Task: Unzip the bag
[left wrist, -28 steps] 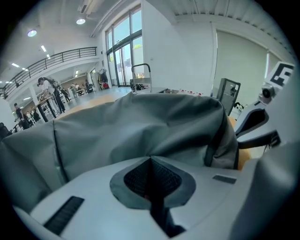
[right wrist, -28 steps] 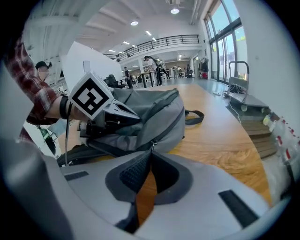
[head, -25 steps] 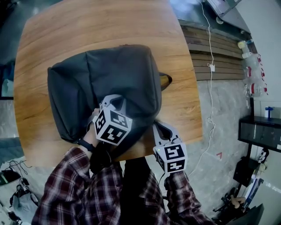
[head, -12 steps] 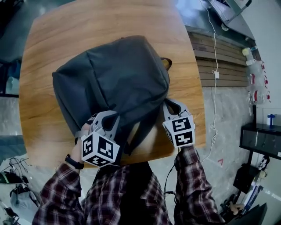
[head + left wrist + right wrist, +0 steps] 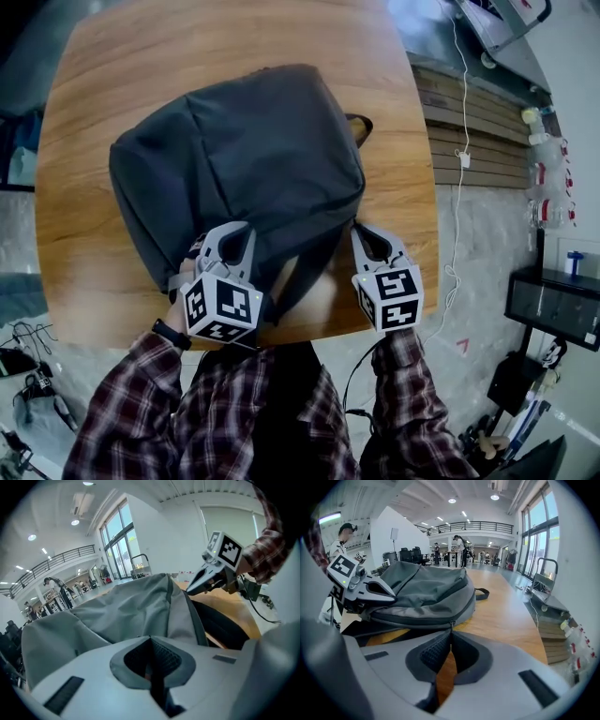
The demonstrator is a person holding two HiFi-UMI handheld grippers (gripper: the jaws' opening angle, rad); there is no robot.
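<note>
Right gripper [image 5: 451,631]: jaws pressed together, clamped on the zipper pull [image 5: 451,623] at the bag's near right edge. In the head view this gripper [image 5: 361,232] sits at the lower right corner of the bag [image 5: 244,159], with its marker cube towards the person.

Left gripper [image 5: 150,639]: jaws clenched, tips nipped onto the grey cloth of the bag [image 5: 122,611] at its near edge. In the head view it [image 5: 230,234] lies on the bag's lower middle, apart from the right gripper.

Bag: dark grey backpack, lying flat on the wooden table [image 5: 122,56] and covering most of the middle of the top. In the right gripper view the zipper line runs along its side and looks closed as far as it shows. A dark strap [image 5: 300,277] trails from under the bag between the two grippers to the table's near edge. A carry loop [image 5: 359,127] sticks out at the far right side and rests on the wood.

Surroundings: plaid sleeves [image 5: 187,412] hold both tools. A white cable [image 5: 459,122] runs down the floor to the right of the table.
</note>
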